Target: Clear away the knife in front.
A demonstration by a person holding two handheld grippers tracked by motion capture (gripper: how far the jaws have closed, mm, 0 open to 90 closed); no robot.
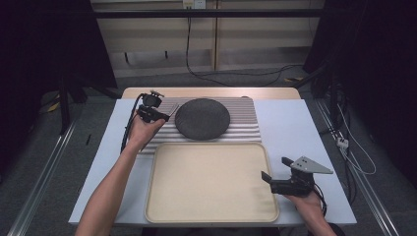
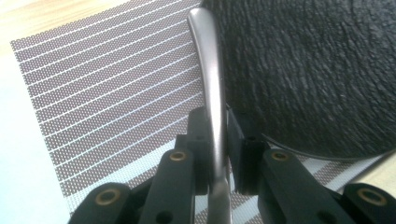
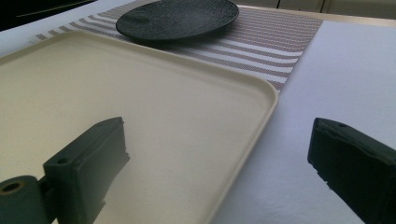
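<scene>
A slim metal utensil handle (image 2: 206, 56) rises between the jaws of my left gripper (image 2: 216, 135), which is shut on it; the utensil's working end is hidden, so I cannot tell its kind. In the high view my left gripper (image 1: 153, 112) hovers over the striped placemat (image 1: 244, 124), just left of a dark round plate (image 1: 202, 118). The plate's textured surface (image 2: 308, 70) lies right beside the handle. My right gripper (image 1: 274, 168) stands open and holds nothing at the right edge of a cream tray (image 1: 211, 182). Its jaws (image 3: 219, 158) straddle the tray rim (image 3: 261, 116).
The white tabletop (image 1: 295, 123) has bare room to the right of the placemat and the tray. Cables run over the floor behind the table, and a wooden strip (image 1: 211, 92) borders its far edge. The plate (image 3: 177, 17) lies beyond the tray.
</scene>
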